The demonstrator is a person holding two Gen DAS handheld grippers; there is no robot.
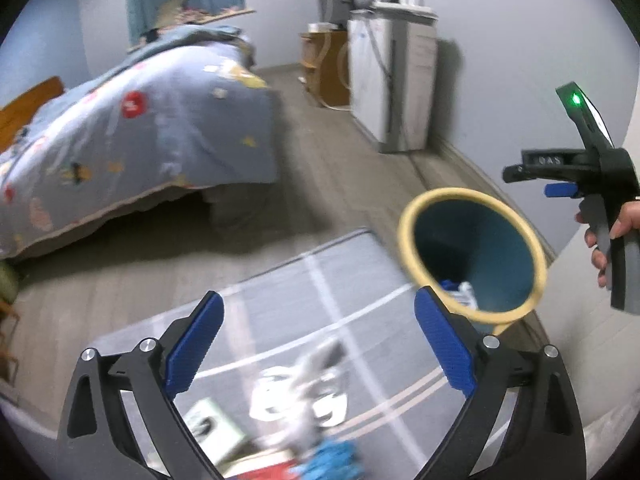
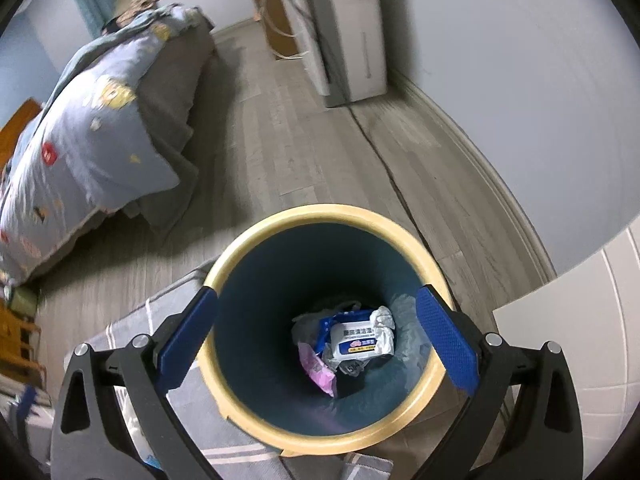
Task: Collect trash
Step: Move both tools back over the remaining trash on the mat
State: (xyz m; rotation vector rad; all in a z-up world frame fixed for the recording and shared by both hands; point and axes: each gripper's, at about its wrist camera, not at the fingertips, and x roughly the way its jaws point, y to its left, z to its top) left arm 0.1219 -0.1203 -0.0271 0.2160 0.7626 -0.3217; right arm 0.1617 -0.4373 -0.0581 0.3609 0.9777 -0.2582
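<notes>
My left gripper [image 1: 320, 344] is open, with nothing between its blue pads [image 1: 196, 344]. It hangs over a grey striped rug [image 1: 340, 264]. On the rug below it lies blurred litter: a crumpled white wrapper [image 1: 300, 392], a blue scrap [image 1: 332, 460] and a white-green card [image 1: 212, 424]. A yellow-rimmed blue bin [image 1: 472, 256] stands to the right of it. My right gripper [image 2: 320, 332] is open and empty above the bin's rim [image 2: 248, 248]. Down in the bin lie a white wipes pack [image 2: 360, 340], a pink wrapper [image 2: 316, 368] and a blue packet [image 2: 326, 326].
A bed with a blue patterned quilt [image 1: 140, 128] fills the left. A white cabinet [image 1: 392, 80] and a wooden stand [image 1: 324, 68] line the far wall. A cable [image 2: 384, 152] runs along the wood floor. A hand [image 1: 624, 220] holds the right tool's handle.
</notes>
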